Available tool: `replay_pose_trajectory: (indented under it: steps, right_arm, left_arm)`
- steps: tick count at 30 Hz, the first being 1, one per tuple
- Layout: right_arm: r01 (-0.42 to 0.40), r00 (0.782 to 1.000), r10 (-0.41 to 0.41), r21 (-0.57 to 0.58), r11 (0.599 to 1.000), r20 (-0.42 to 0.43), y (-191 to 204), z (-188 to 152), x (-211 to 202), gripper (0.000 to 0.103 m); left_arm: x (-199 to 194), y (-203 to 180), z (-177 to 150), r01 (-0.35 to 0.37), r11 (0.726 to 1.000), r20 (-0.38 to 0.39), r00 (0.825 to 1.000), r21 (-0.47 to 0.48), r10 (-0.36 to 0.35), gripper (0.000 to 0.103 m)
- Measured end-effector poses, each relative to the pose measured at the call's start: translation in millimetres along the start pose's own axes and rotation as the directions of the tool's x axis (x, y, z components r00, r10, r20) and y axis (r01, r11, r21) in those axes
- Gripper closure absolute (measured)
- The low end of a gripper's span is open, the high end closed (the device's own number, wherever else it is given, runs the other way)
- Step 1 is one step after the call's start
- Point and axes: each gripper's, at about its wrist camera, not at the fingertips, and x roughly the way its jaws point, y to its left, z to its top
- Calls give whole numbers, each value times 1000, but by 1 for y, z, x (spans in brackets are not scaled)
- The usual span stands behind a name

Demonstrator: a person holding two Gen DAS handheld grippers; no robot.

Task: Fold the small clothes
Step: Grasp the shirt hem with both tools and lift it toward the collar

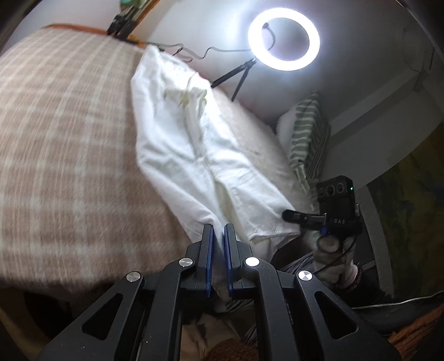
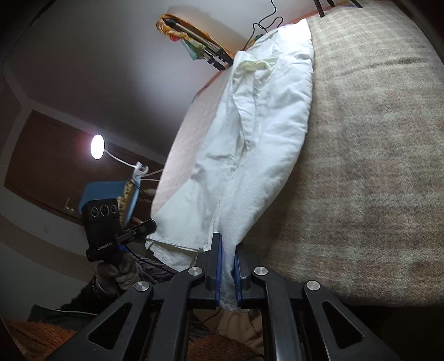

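A small white garment lies stretched lengthwise on a checked beige blanket. My left gripper is shut on one near corner of its hem, white cloth pinched between the blue pads. The right gripper shows at the right, clamped on the other near corner. In the right wrist view the white garment runs away from me over the blanket, and my right gripper is shut on its near edge. The left gripper grips the far corner at the left, a hand beneath it.
A lit ring light on a small tripod stands beyond the bed's far edge. A striped pillow leans at the right. A desk lamp glows at the left. Cables trail at the bed's far end.
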Motion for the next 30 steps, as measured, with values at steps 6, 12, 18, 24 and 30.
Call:
replay_pose_trajectory:
  steps: [6,12,18,24,30]
  right_arm:
    - [-23,999,23,10,1000,44,11,23,-3,98]
    - [-11,998,9,37,999,67,14,56,-2,98]
    - [-19,998,13,92,996,57,4,81,5,98]
    - [-21,1000,19,76,997,22,6,67,0,98]
    - [23,1000,-23,105,994,-8,2,29,-7,98]
  left_arm:
    - [-3,-10,36,9,999,69,998,38,-11,97]
    - [-1,-8,74,-21,998,131,991,55,14,100]
    - [6,11,88,-32,999,107,994,18,30,100]
    - [-14,22,52,-109,993,25,994,-39,110,92]
    - [-10,38,-13,-98,978,-75,994,-186,86,69]
